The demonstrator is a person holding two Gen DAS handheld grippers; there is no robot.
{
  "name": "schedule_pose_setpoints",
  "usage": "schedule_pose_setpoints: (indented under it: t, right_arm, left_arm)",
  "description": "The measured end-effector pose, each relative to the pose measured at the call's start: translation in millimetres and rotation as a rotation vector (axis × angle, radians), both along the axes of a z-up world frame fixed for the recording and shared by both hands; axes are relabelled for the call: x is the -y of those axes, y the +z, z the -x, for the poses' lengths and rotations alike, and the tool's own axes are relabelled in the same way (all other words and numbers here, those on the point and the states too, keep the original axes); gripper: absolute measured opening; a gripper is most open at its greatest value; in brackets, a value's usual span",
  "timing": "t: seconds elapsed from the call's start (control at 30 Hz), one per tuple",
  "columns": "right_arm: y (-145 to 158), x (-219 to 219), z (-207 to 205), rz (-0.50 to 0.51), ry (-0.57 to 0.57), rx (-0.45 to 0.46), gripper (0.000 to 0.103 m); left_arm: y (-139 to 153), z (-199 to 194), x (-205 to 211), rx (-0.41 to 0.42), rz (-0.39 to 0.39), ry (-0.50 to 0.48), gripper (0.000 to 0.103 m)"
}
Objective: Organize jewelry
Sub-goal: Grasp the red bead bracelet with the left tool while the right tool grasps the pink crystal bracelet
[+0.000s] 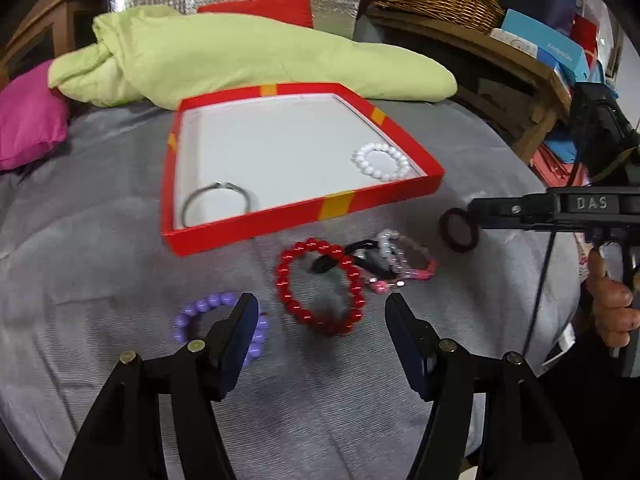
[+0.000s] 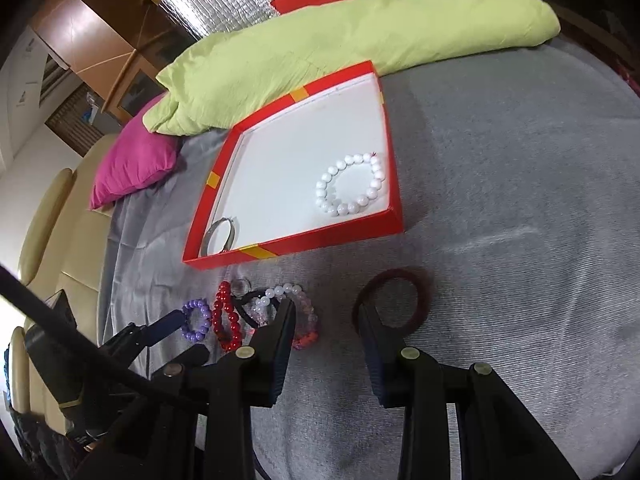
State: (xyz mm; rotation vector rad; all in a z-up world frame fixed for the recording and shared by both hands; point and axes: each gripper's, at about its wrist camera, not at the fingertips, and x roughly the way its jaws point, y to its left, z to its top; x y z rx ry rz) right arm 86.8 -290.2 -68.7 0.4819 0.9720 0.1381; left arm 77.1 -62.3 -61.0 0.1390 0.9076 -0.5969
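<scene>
L gripper (image 1: 320, 316): jaws released, wide gap, nothing btwn the pads. Its L finger (image 1: 236, 340) sits over the purple bead bracelet (image 1: 220, 320), covering part of the loop; contact can't be told. Red bead bracelet (image 1: 320, 286) lies just ahead, in line w/ the gap, flat on the grey bedspread (image 1: 100, 260).

R gripper (image 2: 326, 312): jaws part-open, not clenched on anything. Its R finger (image 2: 372, 332) overlaps the near-L arc of the dark maroon hair tie (image 2: 390, 296); the band isn't btwn the pads. L finger tip sits in front of the pink/clear bead bracelet pile (image 2: 288, 308), w/ a black band tangled in.

Outward: all loose pieces sit in a row along the near long wall of the red box lid (image 2: 296, 240), close to it but apart. Inside the tray, white bead bracelet (image 2: 352, 184) lies in the near-R corner, near both walls; a thin metal bangle (image 2: 222, 234) lies in the near-L corner against the near wall. Tray middle & far half bare white.

Room: bedspread R of the tray & beyond the hair tie is open, flat. Far edge of the tray butts a lime-green pillow (image 1: 240, 52); magenta cushion (image 1: 28, 120) far L. A hand (image 1: 612, 300) grips the R handle at the R edge of the L view.
</scene>
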Motion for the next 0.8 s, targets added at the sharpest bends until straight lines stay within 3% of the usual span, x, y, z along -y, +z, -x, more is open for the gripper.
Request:
schedule_pose_setpoints:
  t: [0.2, 0.5, 0.6, 0.67, 0.8]
  right_arm:
    - [-14, -15, -10, -0.01, 0.039, -0.045, 0.035]
    - [-32, -31, -27, 0.022, 0.071, -0.091, 0.035]
    - [-35, -36, -32, 0.077, 0.084, -0.085, 0.023]
    - [-35, -38, -32, 0.102, 0.096, -0.08, 0.008]
    - [-29, -41, -27, 0.149, 0.107, -0.045, 0.008]
  left_arm:
    - [-7, -1, 16, -0.025, -0.01, -0.052, 0.067]
    - [-21, -11, 27, -0.083, 0.0, -0.081, 0.046]
    - [-26, -16, 28, -0.096, -0.002, -0.077, 0.038]
    - [-27, -17, 29, -0.091, 0.0, -0.083, 0.031]
    - [-29, -18, 26, -0.093, -0.003, -0.087, 0.012]
